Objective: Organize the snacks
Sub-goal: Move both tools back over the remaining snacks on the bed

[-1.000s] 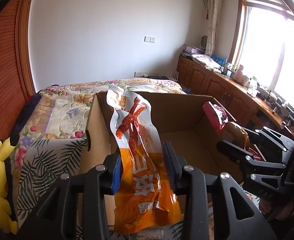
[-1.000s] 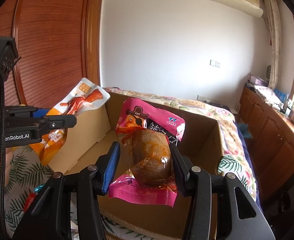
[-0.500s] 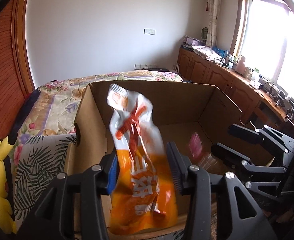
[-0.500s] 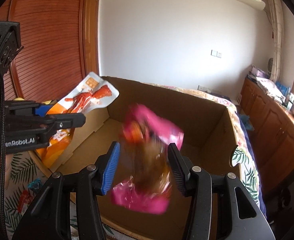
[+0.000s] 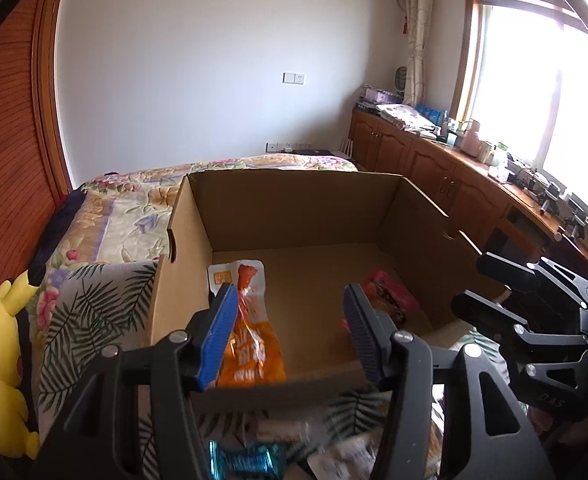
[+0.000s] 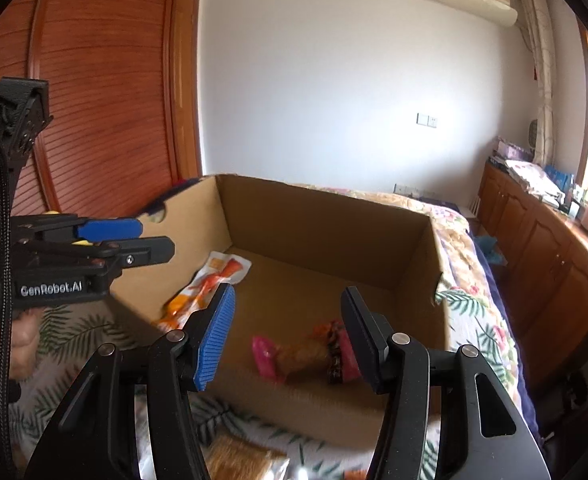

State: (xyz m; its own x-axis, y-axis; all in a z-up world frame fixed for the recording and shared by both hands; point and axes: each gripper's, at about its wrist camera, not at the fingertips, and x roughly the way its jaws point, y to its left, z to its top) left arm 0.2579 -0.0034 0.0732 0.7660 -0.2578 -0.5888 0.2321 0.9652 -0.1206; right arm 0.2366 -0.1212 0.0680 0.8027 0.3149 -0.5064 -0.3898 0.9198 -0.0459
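Left wrist: left gripper (image 5: pixel 290 326) jaws apart, above box (image 5: pixel 294 208)

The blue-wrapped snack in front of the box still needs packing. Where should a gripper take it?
Grip the blue-wrapped snack across its narrow middle, coming straight down from above. It lies flat on the bedspread outside the cardboard box, with flared ends on both sides. The left gripper is open and nearest.
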